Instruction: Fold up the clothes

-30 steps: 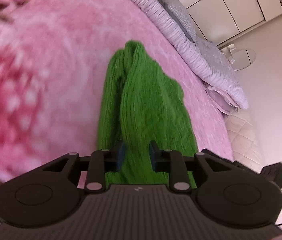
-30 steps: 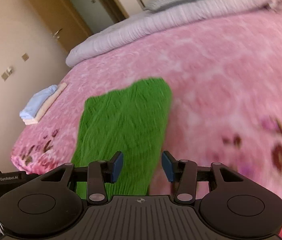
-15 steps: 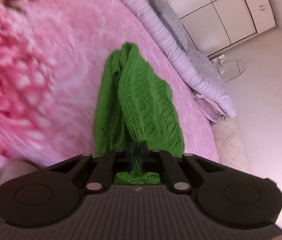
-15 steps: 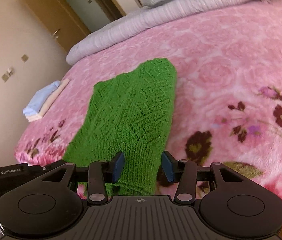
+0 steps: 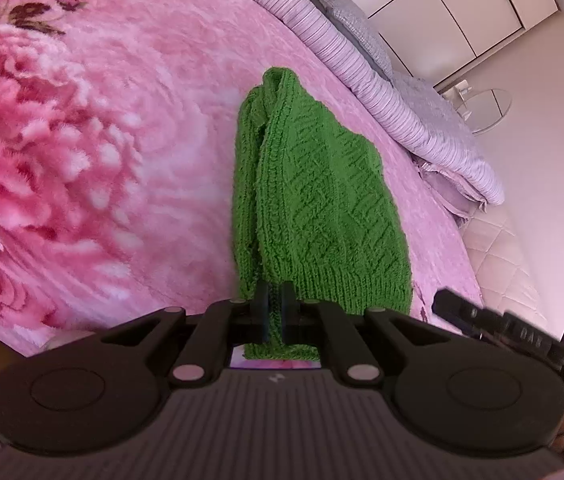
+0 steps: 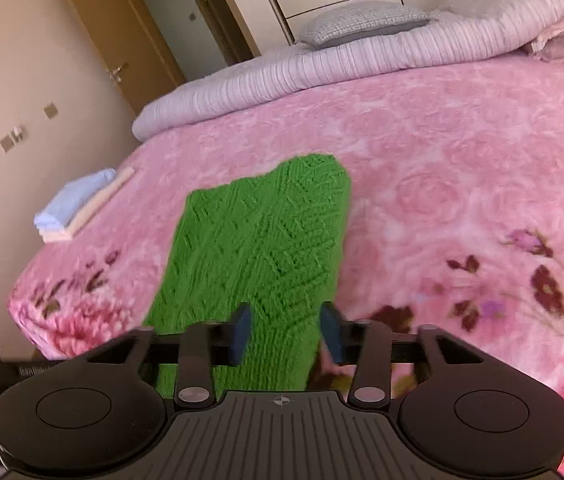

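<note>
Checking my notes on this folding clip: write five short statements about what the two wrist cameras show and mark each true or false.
1. The left gripper is shut on the near hem of the green sweater. True.
2. The right gripper is clamped flat with nothing between its jaws. False: its jaws, just closing, stand apart with green knit between them.
3. The sweater lies on a pink floral blanket. True.
4. A small stack of folded clothes sits near the bed's edge. True.
5. The sweater is blue. False: it is green.
</note>
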`<state>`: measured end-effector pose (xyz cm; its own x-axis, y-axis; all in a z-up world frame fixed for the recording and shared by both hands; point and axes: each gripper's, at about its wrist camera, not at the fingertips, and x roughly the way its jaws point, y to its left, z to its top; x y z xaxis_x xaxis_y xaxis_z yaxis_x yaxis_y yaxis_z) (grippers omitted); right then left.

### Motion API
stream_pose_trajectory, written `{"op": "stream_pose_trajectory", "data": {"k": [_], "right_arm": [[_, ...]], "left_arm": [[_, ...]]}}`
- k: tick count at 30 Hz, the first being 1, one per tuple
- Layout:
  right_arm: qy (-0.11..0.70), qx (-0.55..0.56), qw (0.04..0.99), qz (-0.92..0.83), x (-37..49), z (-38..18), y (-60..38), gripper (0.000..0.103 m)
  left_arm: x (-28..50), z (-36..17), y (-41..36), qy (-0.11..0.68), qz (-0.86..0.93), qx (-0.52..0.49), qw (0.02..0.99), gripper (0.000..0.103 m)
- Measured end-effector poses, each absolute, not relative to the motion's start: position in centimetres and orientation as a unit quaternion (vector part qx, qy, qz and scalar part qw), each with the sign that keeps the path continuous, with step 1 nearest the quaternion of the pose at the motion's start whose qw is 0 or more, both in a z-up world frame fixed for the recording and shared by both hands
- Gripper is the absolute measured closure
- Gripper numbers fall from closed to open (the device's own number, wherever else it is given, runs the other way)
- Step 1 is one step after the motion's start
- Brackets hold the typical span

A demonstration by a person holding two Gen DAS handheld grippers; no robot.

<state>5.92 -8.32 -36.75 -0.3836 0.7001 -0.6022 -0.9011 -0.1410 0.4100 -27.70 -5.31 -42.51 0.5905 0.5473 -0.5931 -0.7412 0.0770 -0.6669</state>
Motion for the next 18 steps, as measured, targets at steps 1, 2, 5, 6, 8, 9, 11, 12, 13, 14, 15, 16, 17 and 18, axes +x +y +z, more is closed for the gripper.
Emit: {"op": "stream_pose_trajectory", "data": {"k": [1, 2, 5, 6, 8, 9, 11, 12, 13, 14, 15, 16, 17, 18], "right_arm": [[0.379, -0.133, 0.533, 0.745, 5.7, -37.3, -8.0, 0.079], [0.385, -0.132, 0.528, 0.746, 5.6, -37.8, -7.8, 0.086], [0.381, -0.196, 0.517, 0.741, 4.0, -40.5, -7.4, 0.091], [0.365, -0.207, 0.518, 0.745, 3.6, -40.9, -7.8, 0.091], [0.339, -0.221, 0.522, 0.751, 3.2, -40.9, -8.3, 0.091], [0.337, -0.226, 0.522, 0.75, 3.1, -40.8, -8.3, 0.091], [0.342, -0.227, 0.522, 0.748, 3.4, -40.3, -8.3, 0.09], [0.349, -0.224, 0.522, 0.746, 3.7, -39.9, -8.2, 0.09], [0.352, -0.217, 0.525, 0.744, 4.0, -39.4, -8.2, 0.09], [0.351, -0.208, 0.532, 0.742, 4.2, -38.8, -8.4, 0.09], [0.346, -0.196, 0.538, 0.743, 4.5, -38.2, -8.5, 0.09], [0.341, -0.181, 0.543, 0.746, 4.7, -37.6, -8.8, 0.09], [0.343, -0.168, 0.542, 0.749, 4.9, -37.3, -8.8, 0.09], [0.344, -0.156, 0.541, 0.751, 5.0, -37.0, -8.9, 0.09]], "left_arm": [[-27.6, -42.7, -5.3, 0.096, 0.444, -0.515, 0.727, 0.1], [-27.5, -42.8, -5.3, 0.098, 0.445, -0.514, 0.727, 0.1], [-27.5, -43.3, -5.3, 0.105, 0.448, -0.513, 0.725, 0.099], [-27.5, -43.5, -5.3, 0.108, 0.448, -0.512, 0.725, 0.098], [-27.6, -43.9, -5.3, 0.108, 0.449, -0.514, 0.723, 0.097], [-27.7, -44.0, -5.3, 0.104, 0.449, -0.519, 0.719, 0.097], [-27.6, -43.6, -5.2, 0.107, 0.452, -0.519, 0.718, 0.097], [-27.5, -43.1, -5.2, 0.11, 0.455, -0.512, 0.721, 0.097], [-27.4, -42.4, -5.4, 0.114, 0.457, -0.505, 0.723, 0.097], [-27.4, -41.7, -5.5, 0.117, 0.46, -0.5, 0.725, 0.099], [-27.3, -41.0, -5.7, 0.122, 0.464, -0.495, 0.724, 0.1], [-27.3, -40.2, -5.9, 0.129, 0.471, -0.486, 0.724, 0.1], [-27.1, -39.3, -6.0, 0.131, 0.474, -0.473, 0.731, 0.1], [-27.0, -38.6, -6.1, 0.133, 0.474, -0.464, 0.736, 0.1]]}}
